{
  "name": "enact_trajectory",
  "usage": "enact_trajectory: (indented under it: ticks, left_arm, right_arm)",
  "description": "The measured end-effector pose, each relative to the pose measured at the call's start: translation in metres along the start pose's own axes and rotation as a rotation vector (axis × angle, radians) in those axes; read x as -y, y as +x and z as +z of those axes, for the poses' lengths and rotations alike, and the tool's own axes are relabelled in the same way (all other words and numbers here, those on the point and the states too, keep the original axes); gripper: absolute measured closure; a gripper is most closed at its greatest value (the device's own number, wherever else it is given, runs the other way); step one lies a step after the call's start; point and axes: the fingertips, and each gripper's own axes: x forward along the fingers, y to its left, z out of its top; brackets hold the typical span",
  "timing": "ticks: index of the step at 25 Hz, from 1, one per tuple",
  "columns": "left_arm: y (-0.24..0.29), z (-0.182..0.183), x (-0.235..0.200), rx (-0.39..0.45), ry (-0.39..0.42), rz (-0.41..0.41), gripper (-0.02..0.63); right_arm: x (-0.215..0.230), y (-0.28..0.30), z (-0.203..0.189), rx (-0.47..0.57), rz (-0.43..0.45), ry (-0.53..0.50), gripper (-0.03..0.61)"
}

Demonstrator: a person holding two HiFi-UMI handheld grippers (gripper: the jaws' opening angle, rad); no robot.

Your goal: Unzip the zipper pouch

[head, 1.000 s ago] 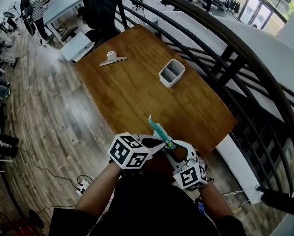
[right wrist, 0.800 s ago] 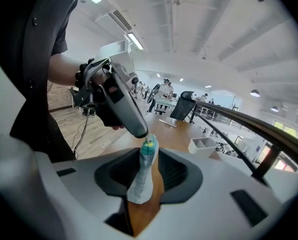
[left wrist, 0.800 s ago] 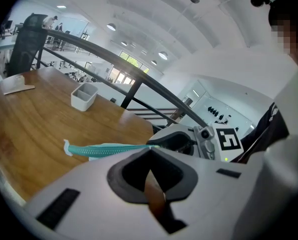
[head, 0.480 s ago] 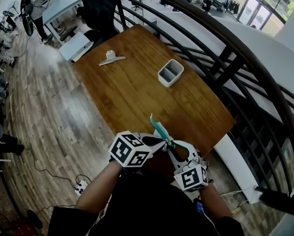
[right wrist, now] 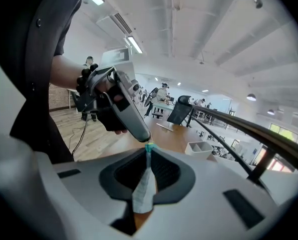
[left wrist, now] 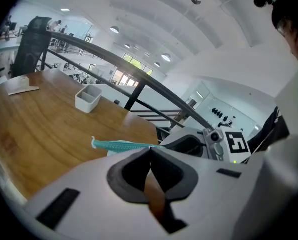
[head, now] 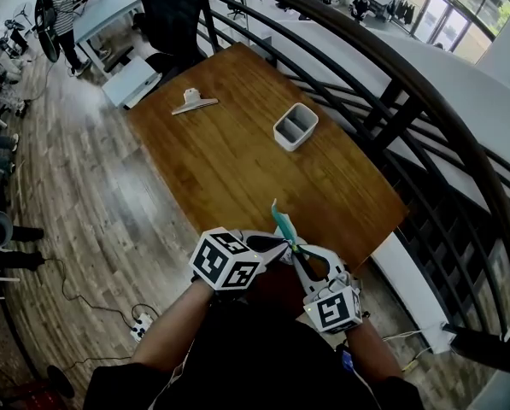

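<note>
The zipper pouch (head: 283,226), pale cloth with a teal zipper, is held in the air over the near edge of the wooden table (head: 220,161). My left gripper (head: 282,249) is shut at the pouch's near end, and the teal zipper (left wrist: 120,144) runs away leftward from its tip (left wrist: 149,149). My right gripper (head: 296,252) meets it from the right. Its jaws are closing, with the pouch's pale cloth (right wrist: 144,186) pinched between them and a bit of teal at the tip (right wrist: 149,150). Both gripper tips almost touch.
A white two-compartment box (head: 296,127) stands on the table's right half. A metal clip (head: 195,102) lies near the far left corner. A black curved railing (head: 391,101) runs along the table's right side, and a black chair (head: 173,11) stands behind it.
The free teal end of the pouch has swung a little to the right. Both grippers have stayed close together at the table's near edge.
</note>
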Motion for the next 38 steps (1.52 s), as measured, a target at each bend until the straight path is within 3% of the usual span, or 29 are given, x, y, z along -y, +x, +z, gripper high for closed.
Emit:
enact_trajectory:
  ticks: [6,10,15,22,38]
  left_arm:
    - [-0.002,0.002,0.000,0.024,-0.014,0.012,0.601]
    - [-0.008,0.000,-0.021,0.027,0.028,0.131,0.601]
    - [-0.018,-0.007,-0.023,0.006,0.055,0.102,0.601]
    - [-0.022,-0.004,-0.024,0.043,0.020,0.117,0.601]
    - [-0.028,-0.006,-0.043,0.026,0.050,0.233,0.601]
  right_arm:
    - [0.000,0.000,0.003,0.024,0.005,0.005,0.552]
    - [-0.007,-0.005,0.013,0.069,0.027,-0.009,0.555]
    - [-0.010,-0.005,0.010,0.066,0.039,-0.008,0.554]
    - [-0.007,-0.006,0.010,0.072,0.035,-0.014,0.552]
    - [-0.004,-0.005,0.005,0.071,0.044,-0.033,0.552]
